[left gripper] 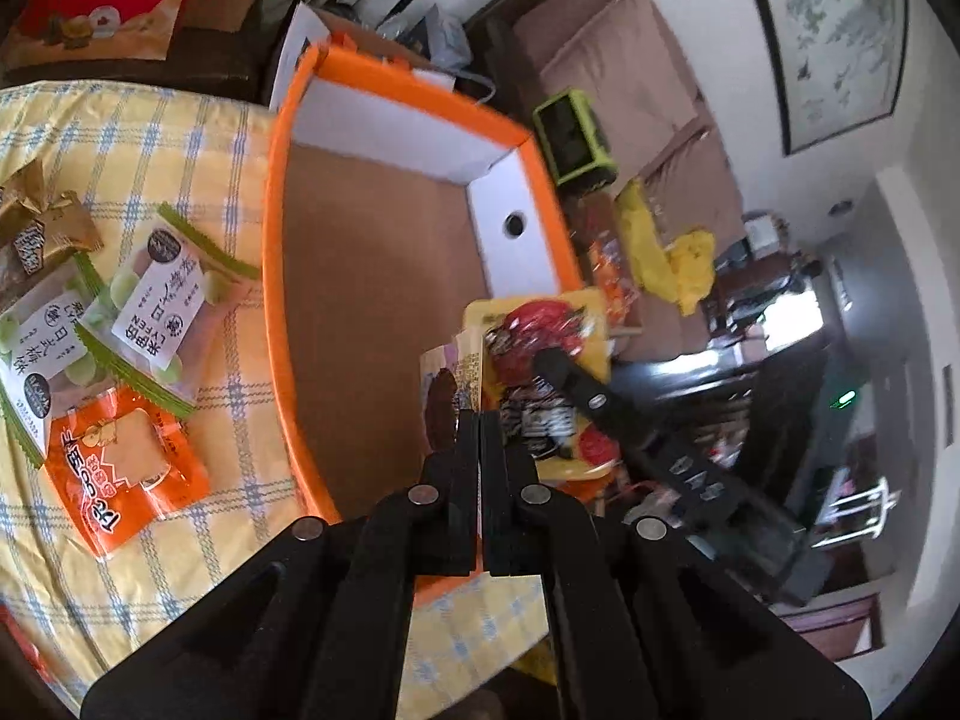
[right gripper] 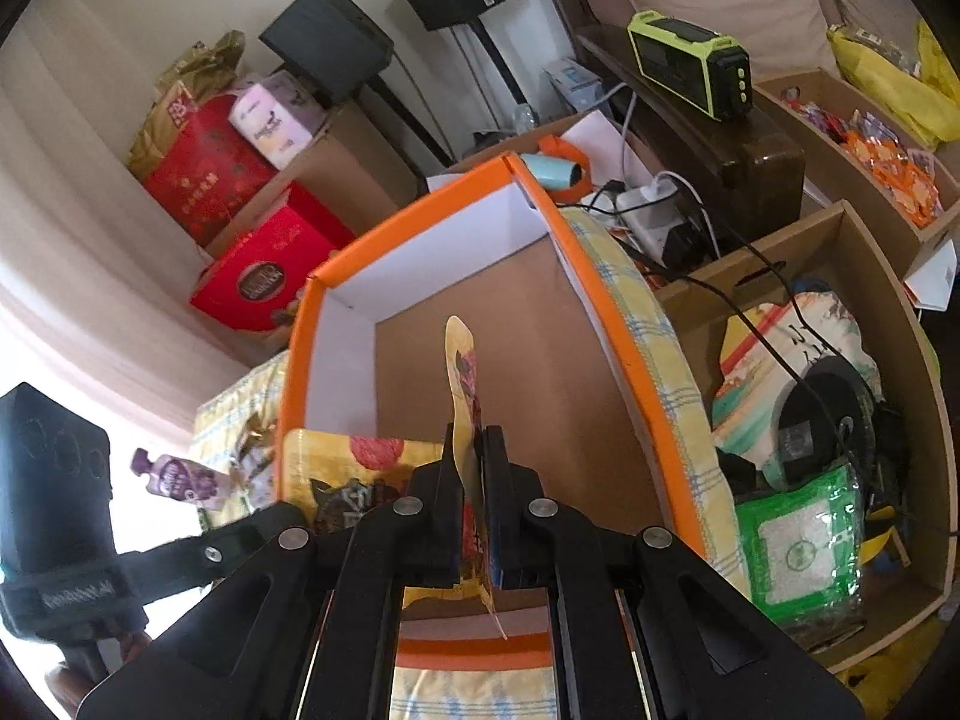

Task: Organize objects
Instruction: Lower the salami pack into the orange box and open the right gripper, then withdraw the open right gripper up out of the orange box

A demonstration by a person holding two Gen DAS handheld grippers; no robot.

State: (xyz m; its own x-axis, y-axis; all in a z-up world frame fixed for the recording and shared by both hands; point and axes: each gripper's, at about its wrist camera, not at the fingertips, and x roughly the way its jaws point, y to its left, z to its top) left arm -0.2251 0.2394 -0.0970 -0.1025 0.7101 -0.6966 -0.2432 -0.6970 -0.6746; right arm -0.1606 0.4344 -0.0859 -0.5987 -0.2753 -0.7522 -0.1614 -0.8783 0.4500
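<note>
Nearest our lens, the left hand-held gripper (left gripper: 480,420) has its black fingers pressed together, though we cannot tell whether anything is pinched between them. Just beyond its tips hangs a yellow snack packet with a red and black print (left gripper: 543,372), which appears gripped by the right hand-held gripper reaching in from the right side; that packet sits over the near right corner of the orange-rimmed cardboard box (left gripper: 384,276). In the right wrist view, the right hand-held gripper (right gripper: 474,450) pinches a thin yellow foil packet (right gripper: 462,372) edge-on and upright, held above the near end of the box (right gripper: 600,276), whose brown floor is bare. A second yellow packet with red dots (right gripper: 360,462) lies at the box's near left corner, beside the other tool.

Left of the box, on the yellow checked tabletop cloth (left gripper: 150,138), lie two clear packets with green serrated edges and white labels (left gripper: 162,294), an orange sachet (left gripper: 126,468) nearer us, and a gold wrapper (left gripper: 42,228) further left. Beyond the box's far right side stands a green and black speaker (right gripper: 690,63).
</note>
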